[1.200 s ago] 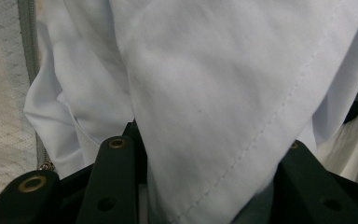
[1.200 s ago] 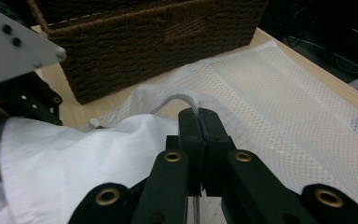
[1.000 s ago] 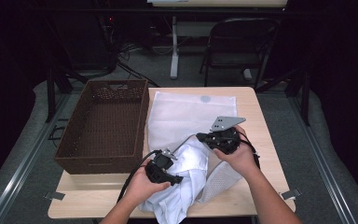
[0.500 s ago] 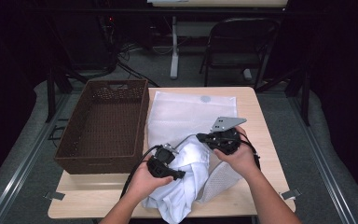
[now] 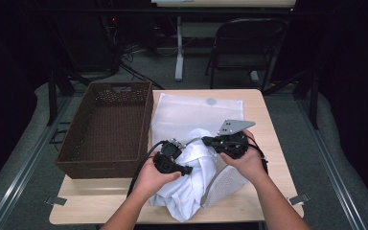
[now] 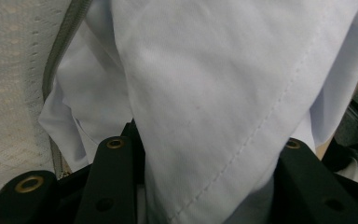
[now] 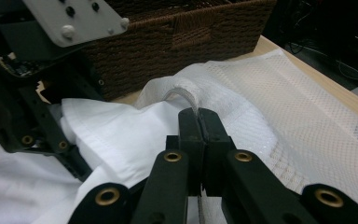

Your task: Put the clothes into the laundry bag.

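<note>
A white mesh laundry bag lies flat on the table with a white garment bunched at its near end. My right gripper is shut on the bag's zipper edge and lifts it into a small arch; the jaws meet on the mesh hem. My left gripper points into the garment from the left. In the left gripper view its jaws stand apart with a fold of the garment lying between them, next to the bag's zipper.
A dark brown wicker basket stands on the left half of the wooden table, close beside the bag. Part of the garment hangs over the table's near edge. A folding chair and cables are on the floor beyond.
My left gripper has moved forward and slightly right, carrying the garment toward the bag's lifted edge. The right gripper has stayed nearly still on the mesh.
</note>
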Available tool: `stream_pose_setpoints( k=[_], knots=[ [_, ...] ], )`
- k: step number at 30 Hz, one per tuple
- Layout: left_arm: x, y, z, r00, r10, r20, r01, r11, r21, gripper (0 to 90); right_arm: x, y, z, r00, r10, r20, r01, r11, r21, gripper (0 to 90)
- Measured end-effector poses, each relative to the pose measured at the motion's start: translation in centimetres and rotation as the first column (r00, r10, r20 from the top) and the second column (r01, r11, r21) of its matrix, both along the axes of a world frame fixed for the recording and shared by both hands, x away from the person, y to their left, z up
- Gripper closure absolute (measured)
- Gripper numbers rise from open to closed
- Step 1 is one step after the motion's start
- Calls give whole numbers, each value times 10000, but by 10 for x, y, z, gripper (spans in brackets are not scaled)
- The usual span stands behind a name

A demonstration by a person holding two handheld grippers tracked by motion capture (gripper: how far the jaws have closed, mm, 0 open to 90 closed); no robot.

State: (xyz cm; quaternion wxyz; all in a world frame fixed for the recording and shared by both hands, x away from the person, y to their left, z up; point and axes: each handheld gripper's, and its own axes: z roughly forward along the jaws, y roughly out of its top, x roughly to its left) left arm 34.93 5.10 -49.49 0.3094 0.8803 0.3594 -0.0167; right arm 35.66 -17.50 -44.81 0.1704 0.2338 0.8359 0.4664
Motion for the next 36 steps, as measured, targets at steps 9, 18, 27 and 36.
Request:
stream_pose_setpoints(
  k=[9,18,27,36],
  knots=[
    [9,-2,-1,9992,262,-288,-264,9996,-71,589,-1,3,0,9999,115,17,-115,9999,-70,893],
    [15,-10,4,9972,725,-154,-726,9974,-30,589,-3,3,1,9999,143,66,-143,9999,-1,893],
    [22,-15,-3,9945,1049,-45,-1049,9945,55,589,-4,5,0,9998,193,41,-193,9998,-82,893],
    [26,-14,-15,9905,1371,66,-1370,9904,-163,584,-4,7,-3,9998,188,35,-187,9994,-307,893]
  ],
)
